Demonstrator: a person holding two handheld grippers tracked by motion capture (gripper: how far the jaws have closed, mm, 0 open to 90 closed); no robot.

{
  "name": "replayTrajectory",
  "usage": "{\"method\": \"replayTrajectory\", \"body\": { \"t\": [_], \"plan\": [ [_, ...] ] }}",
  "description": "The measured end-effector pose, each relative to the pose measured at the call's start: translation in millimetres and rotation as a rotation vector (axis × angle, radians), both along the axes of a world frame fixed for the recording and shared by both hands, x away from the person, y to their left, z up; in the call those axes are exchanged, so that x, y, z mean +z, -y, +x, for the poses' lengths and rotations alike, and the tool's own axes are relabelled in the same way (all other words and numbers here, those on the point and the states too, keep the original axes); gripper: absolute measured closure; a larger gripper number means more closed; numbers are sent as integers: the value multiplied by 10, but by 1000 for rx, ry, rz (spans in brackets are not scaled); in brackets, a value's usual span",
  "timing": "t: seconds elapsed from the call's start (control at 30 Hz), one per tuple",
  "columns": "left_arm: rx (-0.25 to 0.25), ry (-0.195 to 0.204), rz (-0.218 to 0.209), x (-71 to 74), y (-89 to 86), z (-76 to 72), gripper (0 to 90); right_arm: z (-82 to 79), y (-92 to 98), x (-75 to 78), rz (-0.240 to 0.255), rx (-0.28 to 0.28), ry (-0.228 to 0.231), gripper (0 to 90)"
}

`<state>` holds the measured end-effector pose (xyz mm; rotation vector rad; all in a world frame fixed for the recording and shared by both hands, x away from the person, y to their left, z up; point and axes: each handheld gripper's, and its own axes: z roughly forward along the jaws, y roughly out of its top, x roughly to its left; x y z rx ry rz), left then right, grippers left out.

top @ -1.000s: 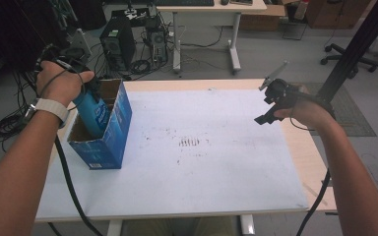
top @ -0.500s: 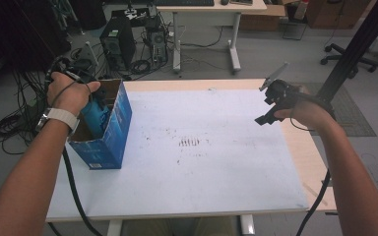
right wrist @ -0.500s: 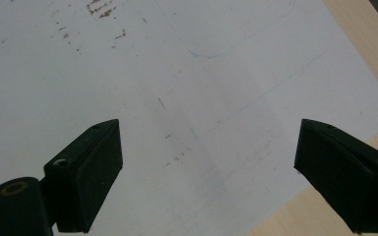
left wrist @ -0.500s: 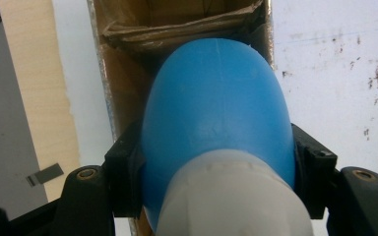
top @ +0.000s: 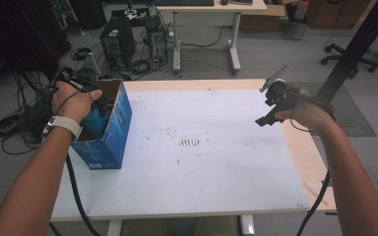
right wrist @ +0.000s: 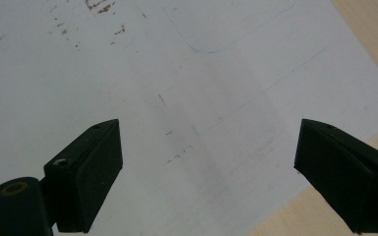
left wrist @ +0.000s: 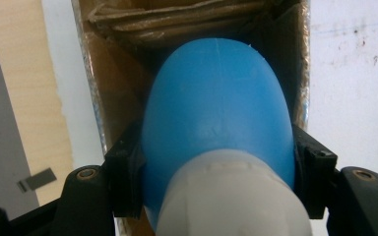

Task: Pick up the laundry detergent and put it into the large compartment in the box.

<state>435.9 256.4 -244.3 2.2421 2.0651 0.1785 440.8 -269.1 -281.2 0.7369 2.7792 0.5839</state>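
A blue cardboard box (top: pixel 109 129) stands open-topped at the table's left edge. My left gripper (left wrist: pixel 216 162) is shut on a blue bottle (left wrist: pixel 216 113) with a white cap end (left wrist: pixel 231 196), and the bottle hangs down inside the box (left wrist: pixel 128 73). In the high view the left hand covers the gripper, and the blue bottle (top: pixel 96 122) shows in the box's mouth. My right gripper (top: pixel 267 109) hovers above the table's right side, jaws wide open with nothing between them (right wrist: pixel 211 172).
The white table top (top: pixel 202 162) has dark scuff marks near its middle and a bare wooden strip along the right edge (top: pixel 310 162). Cables, a computer tower (top: pixel 113 46) and another desk lie on the floor beyond.
The left hand has sunk, carrying the blue bottle deeper into the box. The right hand and its gripper have stayed put.
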Motion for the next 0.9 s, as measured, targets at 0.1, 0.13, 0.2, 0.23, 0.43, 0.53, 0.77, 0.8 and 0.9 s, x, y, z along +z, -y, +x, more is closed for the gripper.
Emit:
{"method": "replayTrajectory", "body": {
  "t": [0.1, 0.13, 0.2, 0.23, 0.43, 0.53, 0.77, 0.8, 0.9],
  "plan": [
    [1, -5, -1, -57, -10, 3, 373, 1, 0, -8, -1, -1, -3, 111],
    [2, -9, -2, -74, -16, 4, 373, 1, 1, -9, 0, -2, -3, 110],
    [3, -6, -4, -93, -20, 3, 373, 2, 3, -10, 1, -1, -2, 111],
    [1, -8, -4, -120, -25, 3, 373, 4, 4, -13, -2, -1, -3, 111],
    [-1, -4, -8, -188, -35, 1, 373, 2, 4, -21, -2, -3, -5, 111],
    [-4, -12, -8, -222, -40, 0, 373, 2, 5, -26, 1, -3, -5, 111],
    [-5, -15, -11, -338, -63, -10, 372, 9, 15, -39, -1, -5, -8, 111],
    [-4, -15, -12, -348, -67, -11, 373, 10, 20, -40, 1, -6, -7, 111],
    [-4, -11, -17, -350, -80, -9, 372, 11, 26, -52, -2, -8, -11, 111]
  ]
}}
